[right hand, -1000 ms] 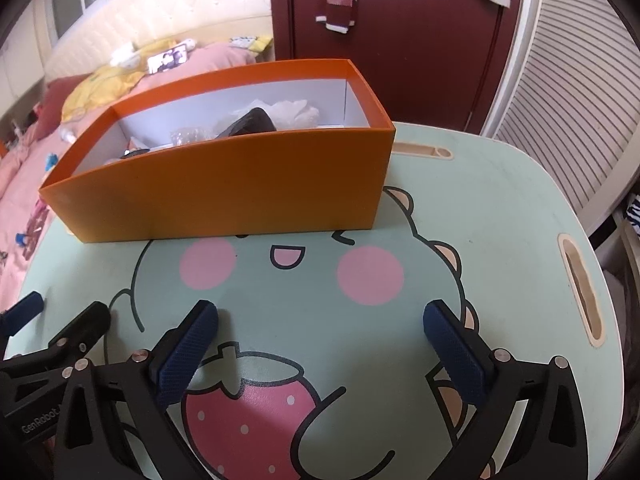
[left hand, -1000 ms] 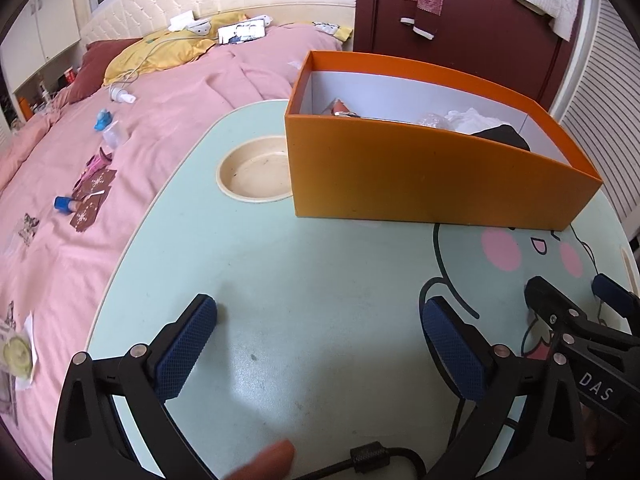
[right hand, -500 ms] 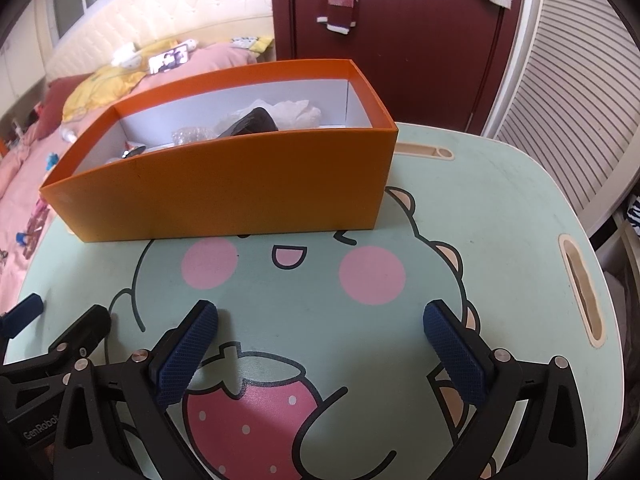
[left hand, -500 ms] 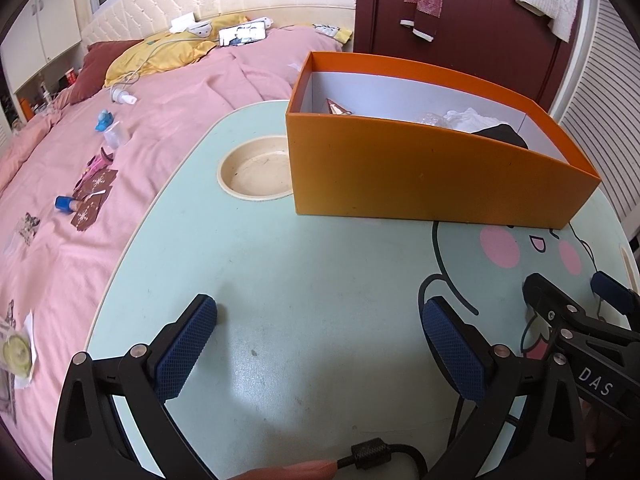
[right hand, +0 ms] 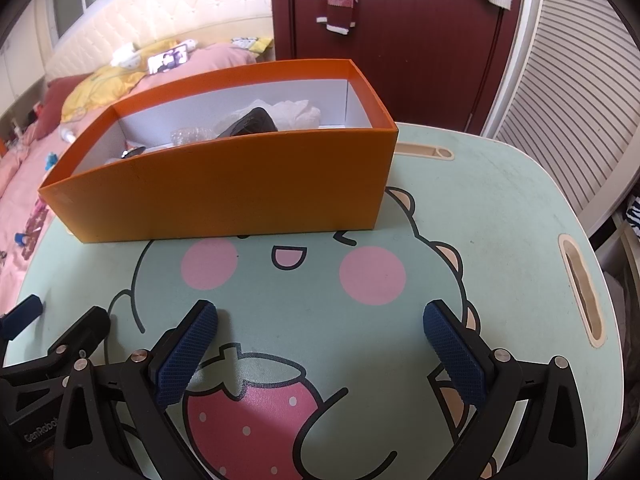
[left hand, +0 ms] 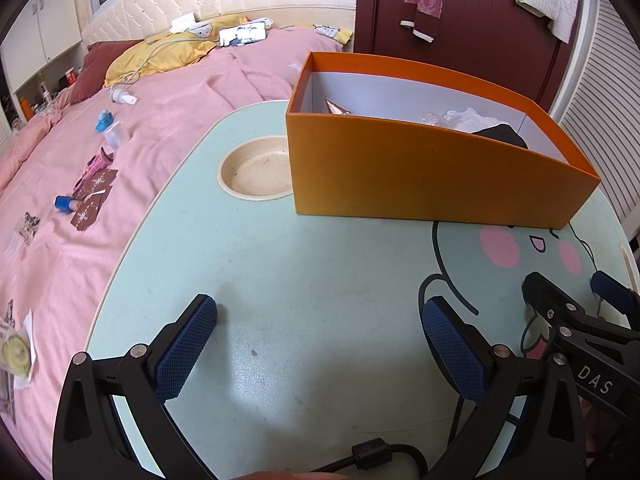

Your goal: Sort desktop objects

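Desktop objects are all inside the orange box [right hand: 224,188], which stands ahead of both your grippers, at the far part of the green table [right hand: 500,208]. I see there a dark item [right hand: 250,122], white crumpled material [right hand: 296,112] and a clear plastic piece [right hand: 190,135]; the near wall hides what lies lower. The table surface between the box and your fingers is bare, so in my judgement the sorting is finished or almost finished.

Your left gripper [left hand: 320,332] has its jaws spread wide and holds nothing. It hangs low over the plain green part, with the round cup recess [left hand: 256,174] ahead and a little to its left. Your right gripper [right hand: 320,332] is spread wide too and is empty, over the strawberry drawing [right hand: 248,412], with the box straight ahead. The two grippers are close beside each other near your edge of the table, apart from the box. This looks like a rest pose, because nothing is within reach to take.
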Demonstrator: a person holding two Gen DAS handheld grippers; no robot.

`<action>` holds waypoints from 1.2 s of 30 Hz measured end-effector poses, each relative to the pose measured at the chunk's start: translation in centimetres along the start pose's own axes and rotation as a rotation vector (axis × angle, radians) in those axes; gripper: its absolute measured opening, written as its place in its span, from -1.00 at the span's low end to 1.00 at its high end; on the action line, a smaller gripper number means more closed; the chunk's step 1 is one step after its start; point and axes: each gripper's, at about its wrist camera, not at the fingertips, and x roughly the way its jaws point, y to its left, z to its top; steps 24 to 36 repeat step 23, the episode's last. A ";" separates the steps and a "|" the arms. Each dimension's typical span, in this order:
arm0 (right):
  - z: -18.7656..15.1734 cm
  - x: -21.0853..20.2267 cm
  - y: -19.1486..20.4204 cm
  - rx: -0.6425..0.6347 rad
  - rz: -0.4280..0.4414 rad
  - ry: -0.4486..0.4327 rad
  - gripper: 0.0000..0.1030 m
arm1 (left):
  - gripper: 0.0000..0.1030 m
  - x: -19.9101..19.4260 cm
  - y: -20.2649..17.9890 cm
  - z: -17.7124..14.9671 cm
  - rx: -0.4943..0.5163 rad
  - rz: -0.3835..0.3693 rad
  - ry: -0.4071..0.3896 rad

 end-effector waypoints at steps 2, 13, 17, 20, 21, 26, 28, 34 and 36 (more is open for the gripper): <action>0.0 0.0 0.0 0.000 0.000 0.000 1.00 | 0.99 0.0 0.0 0.0 -0.001 0.001 0.000; 0.0 0.0 -0.1 -0.001 0.000 0.001 1.00 | 0.99 -0.1 -0.3 0.0 -0.005 0.003 0.000; 0.0 0.0 0.0 0.001 -0.001 0.001 1.00 | 0.99 -0.1 -0.4 0.0 -0.005 0.004 0.000; -0.1 -0.1 0.2 0.003 -0.003 0.001 1.00 | 0.99 -0.1 -0.4 0.0 -0.006 0.004 0.000; -0.1 -0.1 0.2 0.002 -0.003 0.001 1.00 | 0.99 -0.1 -0.4 0.0 -0.006 0.004 0.000; -0.1 -0.1 0.2 0.002 -0.003 0.001 1.00 | 0.99 -0.1 -0.4 -0.1 -0.005 0.003 0.000; -0.1 -0.1 0.2 0.002 -0.003 0.001 1.00 | 0.99 -0.1 -0.4 -0.1 -0.005 0.003 0.000; -0.1 -0.1 0.2 0.002 -0.003 0.001 1.00 | 0.99 -0.1 -0.4 -0.1 -0.005 0.003 0.000; -0.1 -0.1 0.2 0.002 -0.003 0.001 1.00 | 0.99 -0.1 -0.4 -0.1 -0.005 0.003 0.000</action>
